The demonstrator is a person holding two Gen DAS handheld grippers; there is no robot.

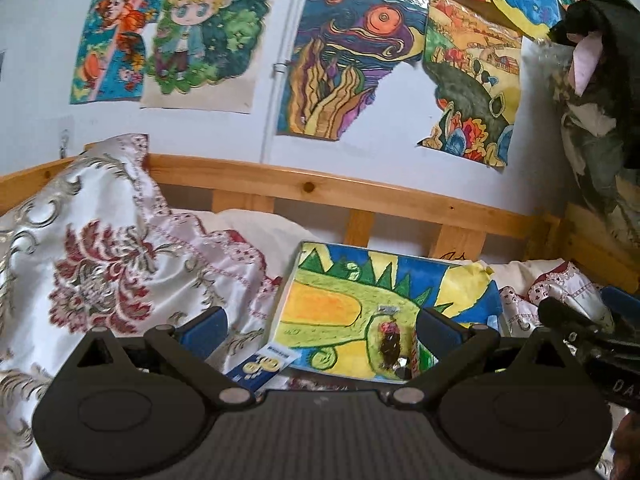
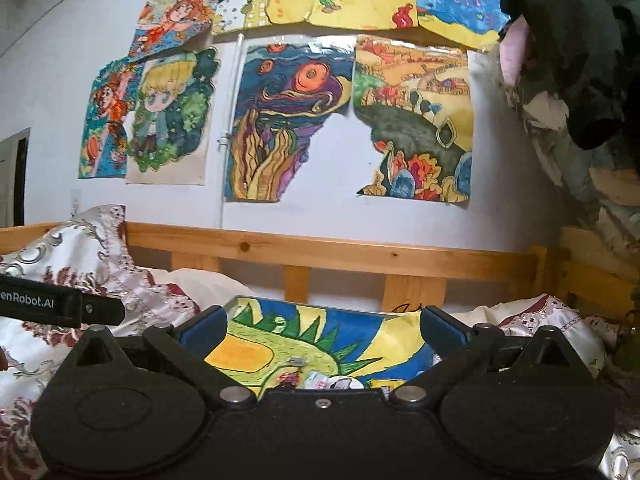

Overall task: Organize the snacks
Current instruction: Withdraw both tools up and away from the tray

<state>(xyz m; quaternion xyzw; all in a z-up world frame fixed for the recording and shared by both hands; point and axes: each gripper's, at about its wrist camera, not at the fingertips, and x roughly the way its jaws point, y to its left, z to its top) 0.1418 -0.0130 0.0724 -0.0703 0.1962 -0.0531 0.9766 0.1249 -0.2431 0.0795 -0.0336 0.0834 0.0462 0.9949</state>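
Note:
A flat board with a green, yellow and blue painting (image 1: 360, 292) lies on the bed. On it rests a clear-wrapped snack with a dark centre (image 1: 389, 346). A blue snack packet with yellow rings (image 1: 262, 368) lies at the board's near left corner. My left gripper (image 1: 322, 330) hangs open above these, touching neither. My right gripper (image 2: 323, 328) is open wide over the same board (image 2: 256, 354). Small wrapped snacks (image 2: 320, 380) peek out just past its body and are partly hidden. Each view catches the other gripper at its edge: the right gripper (image 1: 576, 330) and the left gripper (image 2: 60, 306).
A white quilt with red floral embroidery (image 1: 104, 272) is bunched at the left of the bed. A wooden bed rail (image 1: 320, 192) runs behind, with drawings taped to the wall (image 1: 340, 64) above it. Dark clothes (image 2: 572, 52) hang at the upper right.

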